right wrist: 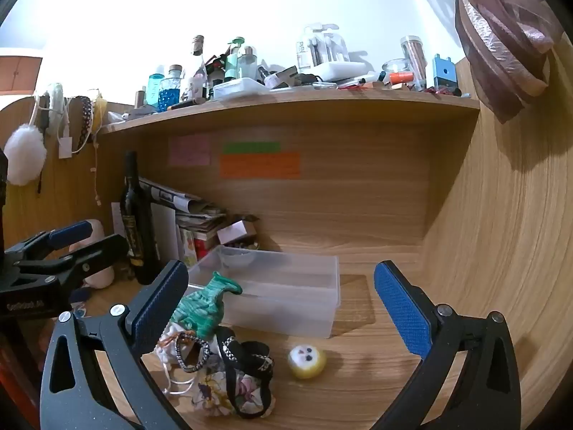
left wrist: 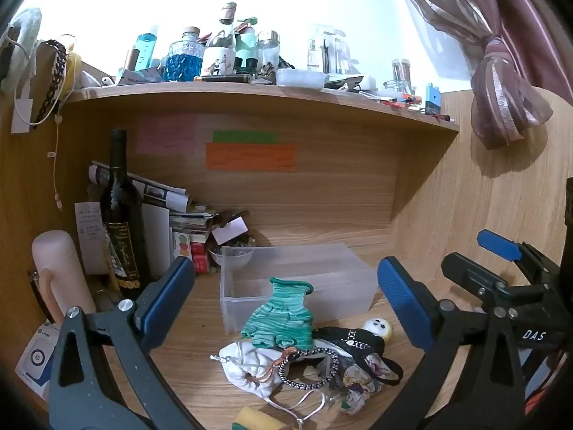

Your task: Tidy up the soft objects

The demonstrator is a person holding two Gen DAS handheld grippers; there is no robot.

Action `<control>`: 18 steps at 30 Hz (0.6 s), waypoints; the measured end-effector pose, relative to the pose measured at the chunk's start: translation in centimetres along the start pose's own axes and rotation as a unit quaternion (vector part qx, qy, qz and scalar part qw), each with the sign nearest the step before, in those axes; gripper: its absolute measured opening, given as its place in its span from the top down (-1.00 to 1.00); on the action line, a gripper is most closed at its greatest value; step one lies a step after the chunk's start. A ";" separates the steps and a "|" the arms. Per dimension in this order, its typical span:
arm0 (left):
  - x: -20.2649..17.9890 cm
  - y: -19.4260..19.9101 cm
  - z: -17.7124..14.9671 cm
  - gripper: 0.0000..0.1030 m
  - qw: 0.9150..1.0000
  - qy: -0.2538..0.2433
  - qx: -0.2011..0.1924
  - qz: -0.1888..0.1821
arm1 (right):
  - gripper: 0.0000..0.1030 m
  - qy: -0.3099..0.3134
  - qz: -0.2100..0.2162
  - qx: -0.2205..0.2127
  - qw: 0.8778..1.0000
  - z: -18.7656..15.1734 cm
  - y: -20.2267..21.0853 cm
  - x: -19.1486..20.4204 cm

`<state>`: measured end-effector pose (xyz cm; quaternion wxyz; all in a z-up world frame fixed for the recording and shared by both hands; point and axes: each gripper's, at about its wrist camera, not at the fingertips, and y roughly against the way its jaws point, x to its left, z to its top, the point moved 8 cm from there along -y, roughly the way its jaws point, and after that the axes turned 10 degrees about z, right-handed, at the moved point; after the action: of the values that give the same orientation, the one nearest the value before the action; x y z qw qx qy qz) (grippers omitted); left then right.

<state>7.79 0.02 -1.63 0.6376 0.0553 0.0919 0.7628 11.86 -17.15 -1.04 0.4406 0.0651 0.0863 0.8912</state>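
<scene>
A pile of soft things lies on the wooden desk in front of a clear plastic box (left wrist: 343, 279) (right wrist: 286, 286). On top is a green knitted glove (left wrist: 279, 315) (right wrist: 202, 308). Under it are a white drawstring pouch (left wrist: 250, 369) (right wrist: 172, 344), black beaded bands (left wrist: 311, 365) (right wrist: 247, 358) and a floral cloth (left wrist: 361, 380) (right wrist: 222, 390). A small yellow and white plush ball (left wrist: 378, 326) (right wrist: 307, 360) lies beside the pile. My left gripper (left wrist: 286, 301) is open above the pile. My right gripper (right wrist: 283, 308) is open and empty, to the right of it.
A dark wine bottle (left wrist: 121, 222) (right wrist: 138, 222), papers and small boxes stand at the back left. A pink roll (left wrist: 57, 279) is at far left. A yellow sponge (left wrist: 258, 419) lies at the front edge. A cluttered shelf (left wrist: 250, 93) overhangs the desk. A wooden side wall (right wrist: 501, 251) is at right.
</scene>
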 end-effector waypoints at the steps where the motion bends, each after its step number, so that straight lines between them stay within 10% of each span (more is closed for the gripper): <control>1: 0.0 0.0 0.0 -1.00 1.000 0.000 0.001 0.000 | -1.00 -0.001 0.003 0.000 1.000 0.0 0.0 0.0; 18: 0.1 -0.2 0.1 -1.00 1.000 0.001 0.002 -0.006 | -1.00 -0.014 0.005 -0.001 1.000 -0.1 0.0 -0.3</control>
<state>7.94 0.17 -1.53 0.6417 0.0554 0.0949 0.7591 12.03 -17.37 -1.20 0.4372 0.0779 0.0792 0.8925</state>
